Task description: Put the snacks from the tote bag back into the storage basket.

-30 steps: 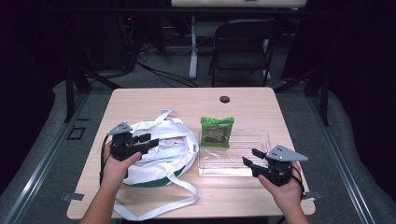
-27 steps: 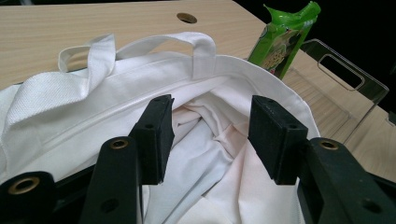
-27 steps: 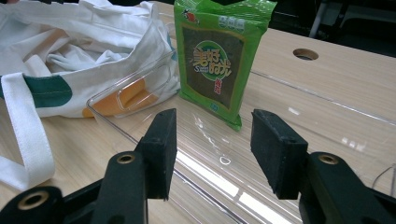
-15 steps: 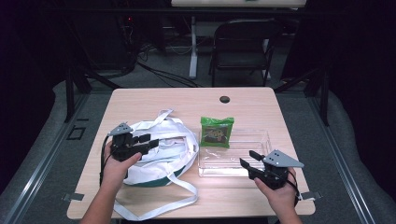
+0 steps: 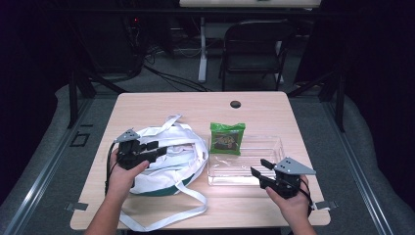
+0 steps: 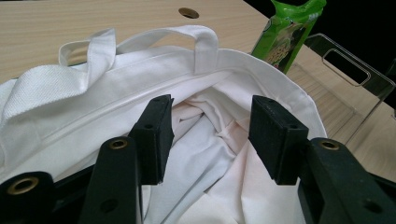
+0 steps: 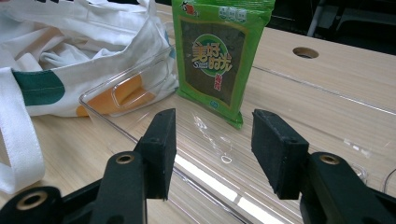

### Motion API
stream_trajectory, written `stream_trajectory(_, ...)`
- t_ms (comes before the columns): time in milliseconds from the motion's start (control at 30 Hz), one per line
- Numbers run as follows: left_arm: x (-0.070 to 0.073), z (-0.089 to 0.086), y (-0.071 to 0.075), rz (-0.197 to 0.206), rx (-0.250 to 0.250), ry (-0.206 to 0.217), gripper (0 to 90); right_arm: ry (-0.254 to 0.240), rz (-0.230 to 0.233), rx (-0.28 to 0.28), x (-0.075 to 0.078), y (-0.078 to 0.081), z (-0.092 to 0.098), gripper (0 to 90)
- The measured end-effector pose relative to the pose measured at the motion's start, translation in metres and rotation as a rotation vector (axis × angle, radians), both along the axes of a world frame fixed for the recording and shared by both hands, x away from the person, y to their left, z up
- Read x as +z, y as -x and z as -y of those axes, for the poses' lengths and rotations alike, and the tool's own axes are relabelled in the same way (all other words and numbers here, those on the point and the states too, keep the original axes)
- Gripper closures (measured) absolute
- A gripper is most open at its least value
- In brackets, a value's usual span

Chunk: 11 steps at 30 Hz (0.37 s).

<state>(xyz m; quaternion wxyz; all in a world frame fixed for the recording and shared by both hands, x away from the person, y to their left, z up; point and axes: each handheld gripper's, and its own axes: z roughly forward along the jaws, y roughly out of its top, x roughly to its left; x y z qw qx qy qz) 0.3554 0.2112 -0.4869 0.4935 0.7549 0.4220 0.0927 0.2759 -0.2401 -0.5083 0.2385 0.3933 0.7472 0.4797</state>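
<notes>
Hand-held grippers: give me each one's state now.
Left hand-held gripper: open, over the white tote bag.
Right hand-held gripper: open, empty, facing the green packet.

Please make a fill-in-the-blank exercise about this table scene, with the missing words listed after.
1. The snack packet leaning in the clear tray is ____ in colour.
2. The left gripper hovers over the opening of a white tote ____.
3. The right gripper points at the packet with its jaws ____.

Missing words: green; bag; open

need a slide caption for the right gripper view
Open right gripper faces a green printed snack packet leaning in a clear plastic tray, beside a white cloth tote bag.
</notes>
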Motion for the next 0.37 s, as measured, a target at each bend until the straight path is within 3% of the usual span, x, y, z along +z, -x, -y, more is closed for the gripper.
stream_trajectory(267,-0.0002,-0.0004,-0.0002,-0.003,0.007,0.006,49.4,0.009,-0.017,0.003,-0.0020,-0.0019,-0.0004,49.2)
stream_trajectory(367,0.0005,-0.0016,-0.0004,0.004,0.016,0.010,48.5,0.008,0.006,-0.006,0.0006,-0.0019,0.0003,49.2)
